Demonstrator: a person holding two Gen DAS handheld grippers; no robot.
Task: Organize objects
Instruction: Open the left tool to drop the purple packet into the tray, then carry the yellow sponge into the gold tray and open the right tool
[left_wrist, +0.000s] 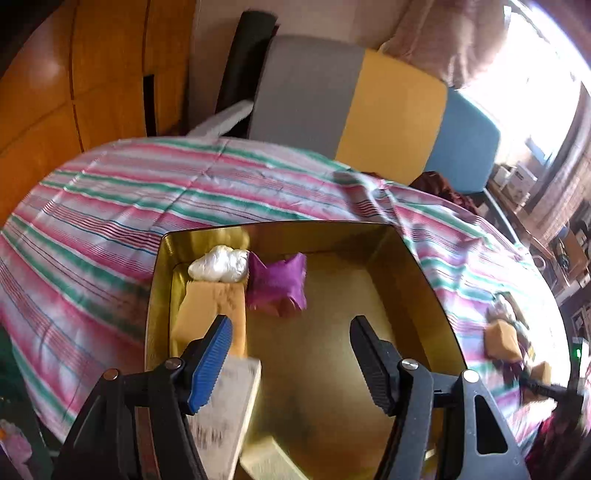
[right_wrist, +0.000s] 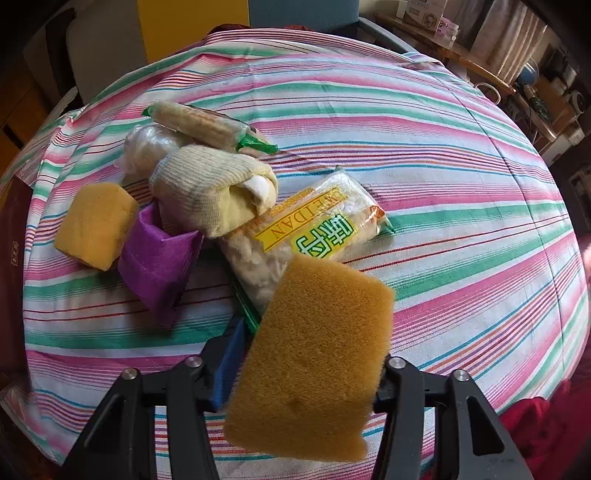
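- The left tongs (left_wrist: 291, 354) hang over the gold tin (left_wrist: 417, 258) on the striped tablecloth (left_wrist: 110, 206), jaws spread apart with nothing between them.
- Inside the tin, along its left wall, lie a white crumpled bag (left_wrist: 219, 264), a yellow sponge (left_wrist: 207, 314) and a white box (left_wrist: 229, 410); a purple pouch (left_wrist: 277, 284) sits just beside the bag.
- The right tongs (right_wrist: 303, 384) are clenched on an orange-yellow sponge (right_wrist: 314, 362), held tilted above the table (right_wrist: 443, 192).
- Beyond it the unsorted pile stays on the cloth: a snack packet with green characters (right_wrist: 306, 229), a rolled cream knit cloth (right_wrist: 214, 188) resting on that packet, a second purple pouch (right_wrist: 155, 262), another yellow sponge (right_wrist: 96, 225), a packaged corn cob (right_wrist: 203, 125) and a clear bag (right_wrist: 147, 147).
- The pile's items touch or overlap one another.
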